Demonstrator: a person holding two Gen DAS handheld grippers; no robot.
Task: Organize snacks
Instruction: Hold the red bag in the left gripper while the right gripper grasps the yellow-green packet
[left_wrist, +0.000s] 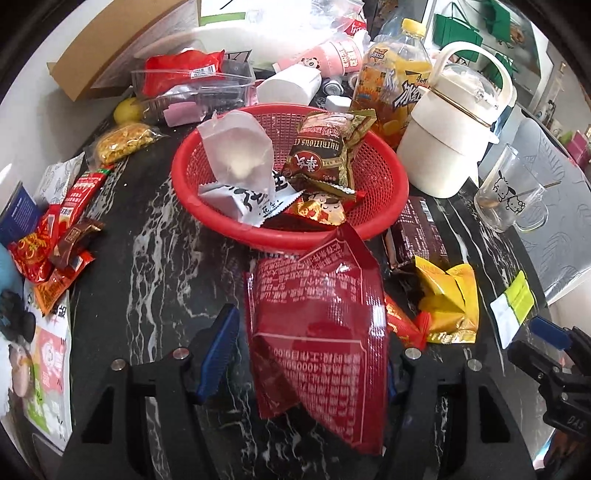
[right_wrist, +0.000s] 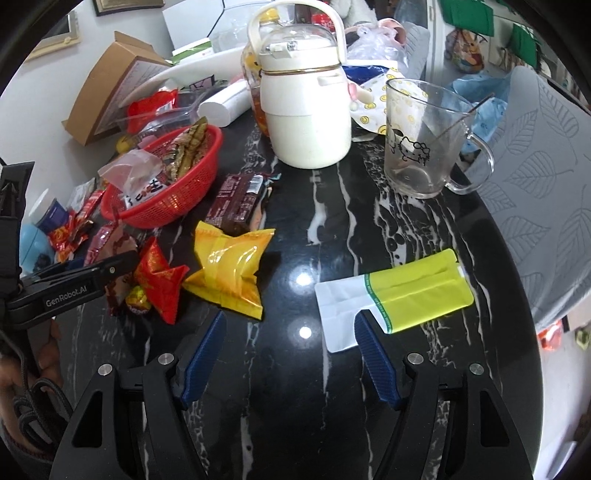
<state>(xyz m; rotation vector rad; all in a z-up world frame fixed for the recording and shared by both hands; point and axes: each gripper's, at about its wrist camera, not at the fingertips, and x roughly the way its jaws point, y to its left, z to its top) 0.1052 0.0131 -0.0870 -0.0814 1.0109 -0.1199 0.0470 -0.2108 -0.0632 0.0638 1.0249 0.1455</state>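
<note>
A red basket (left_wrist: 207, 218) (right_wrist: 184, 199) holds several snack packets on the black marble table. My left gripper (left_wrist: 306, 350) is open, with a dark red snack packet (left_wrist: 317, 332) lying between its fingers, leaning against the right one, its top near the basket's front rim. My right gripper (right_wrist: 291, 343) is open and empty above the table; its right fingertip (right_wrist: 365, 332) overlaps a white and lime-green packet (right_wrist: 413, 295). A yellow packet (right_wrist: 232, 269) (left_wrist: 448, 299), a red-gold packet (right_wrist: 159, 280) and a brown bar (right_wrist: 236, 203) (left_wrist: 417, 232) lie on the table.
A white kettle (right_wrist: 306, 110) (left_wrist: 450, 140) and a glass mug (right_wrist: 424, 140) (left_wrist: 509, 192) stand behind. A drink bottle (left_wrist: 391, 85) is behind the basket. Loose snacks (left_wrist: 62, 236) pile at the left. A grey leaf-pattern cushion (right_wrist: 535, 192) lies at the right table edge.
</note>
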